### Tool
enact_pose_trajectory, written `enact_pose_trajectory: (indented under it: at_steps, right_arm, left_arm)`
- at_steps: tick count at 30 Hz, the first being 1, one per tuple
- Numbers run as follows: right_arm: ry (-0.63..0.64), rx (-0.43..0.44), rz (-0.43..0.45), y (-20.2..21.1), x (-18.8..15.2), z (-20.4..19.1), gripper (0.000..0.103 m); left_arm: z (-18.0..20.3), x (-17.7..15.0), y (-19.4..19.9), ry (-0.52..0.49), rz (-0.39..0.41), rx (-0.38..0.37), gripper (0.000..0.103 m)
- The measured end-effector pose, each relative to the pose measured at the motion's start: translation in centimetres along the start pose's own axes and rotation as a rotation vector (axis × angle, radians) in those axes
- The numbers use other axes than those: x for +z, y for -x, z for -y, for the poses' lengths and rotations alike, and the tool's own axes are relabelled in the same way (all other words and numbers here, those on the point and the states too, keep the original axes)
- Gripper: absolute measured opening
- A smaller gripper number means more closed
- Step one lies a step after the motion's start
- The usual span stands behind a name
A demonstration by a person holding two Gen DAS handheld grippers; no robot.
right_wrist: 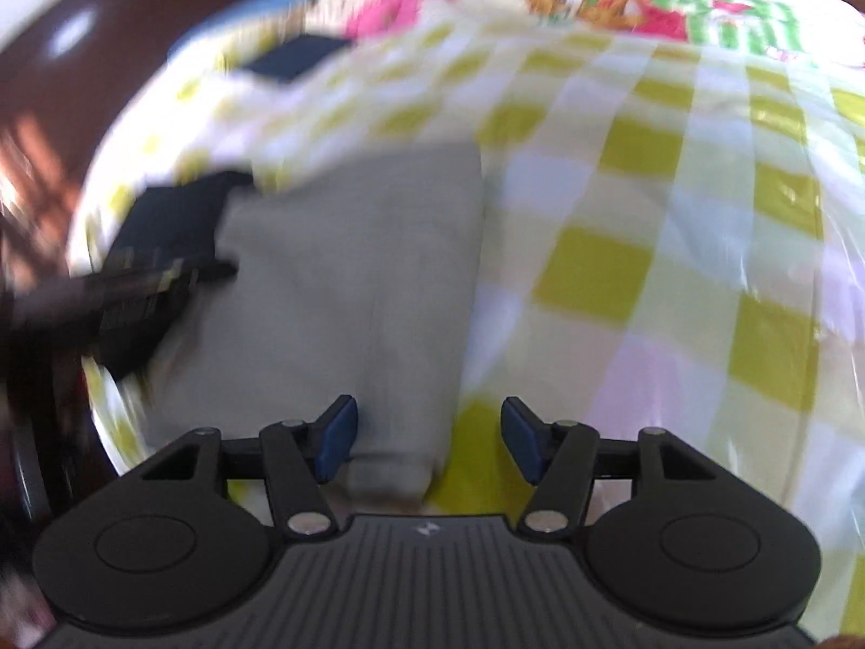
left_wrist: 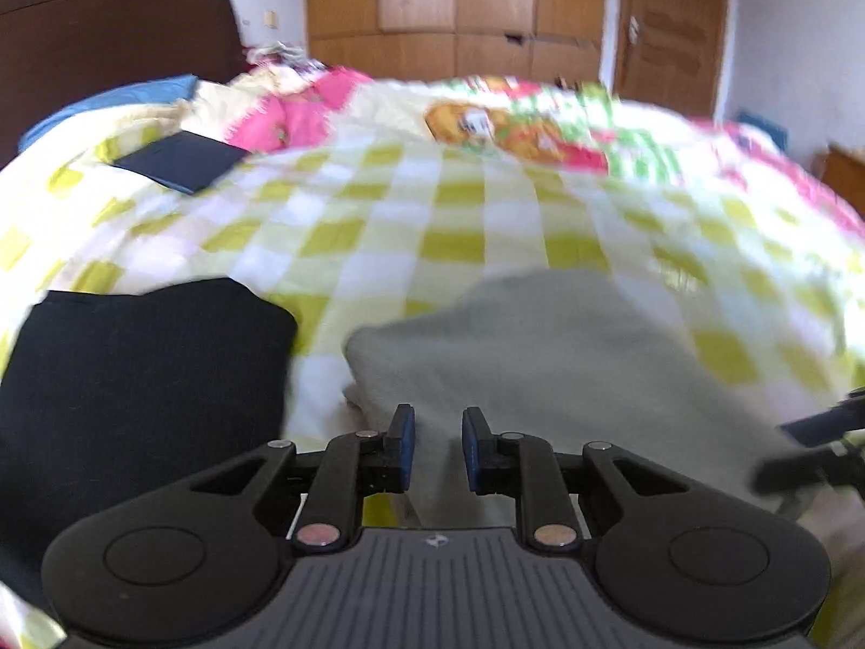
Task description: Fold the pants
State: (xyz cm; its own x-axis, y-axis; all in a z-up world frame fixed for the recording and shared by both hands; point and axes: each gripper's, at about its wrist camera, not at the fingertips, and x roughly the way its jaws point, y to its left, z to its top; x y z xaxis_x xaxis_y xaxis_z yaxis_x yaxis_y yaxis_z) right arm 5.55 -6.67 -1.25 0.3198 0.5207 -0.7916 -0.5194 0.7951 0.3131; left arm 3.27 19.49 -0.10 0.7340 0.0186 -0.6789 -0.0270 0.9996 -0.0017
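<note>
Left of the grey pants (left_wrist: 540, 373) a dark folded garment (left_wrist: 140, 373) lies finished. The pants look partly folded, though blur hides edges. Left gripper (left_wrist: 438, 449) narrowly open, empty; right gripper (right_wrist: 430, 441) wide, empty.

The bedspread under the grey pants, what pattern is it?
The bedspread has yellow-green and white checks, clearest in the left wrist view.
</note>
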Motion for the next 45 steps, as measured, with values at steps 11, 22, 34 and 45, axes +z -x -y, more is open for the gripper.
enact_pose_trajectory:
  at_steps: [11, 22, 34, 45]
  right_arm:
    - [-0.031, 0.072, 0.038, 3.7, 1.3, 1.4, 0.062]
    - [-0.205, 0.223, -0.011, -4.9, 5.6, 3.9, 0.069]
    - [-0.256, 0.375, -0.010, -7.0, 5.9, 4.4, 0.070]
    - [-0.314, 0.321, 0.011, -1.2, 2.8, 7.8, 0.017]
  left_arm:
    - [-1.6, -1.0, 2.6, 0.059, -0.032, -0.031, 0.035]
    - [-3.2, -2.9, 2.3, 0.192, -0.105, -0.142, 0.043]
    - [-3.0, -2.0, -1.7, 0.149, -0.127, -0.234, 0.057]
    - [2.2, -0.1, -2.6, -0.018, -0.140, -0.287, 0.052]
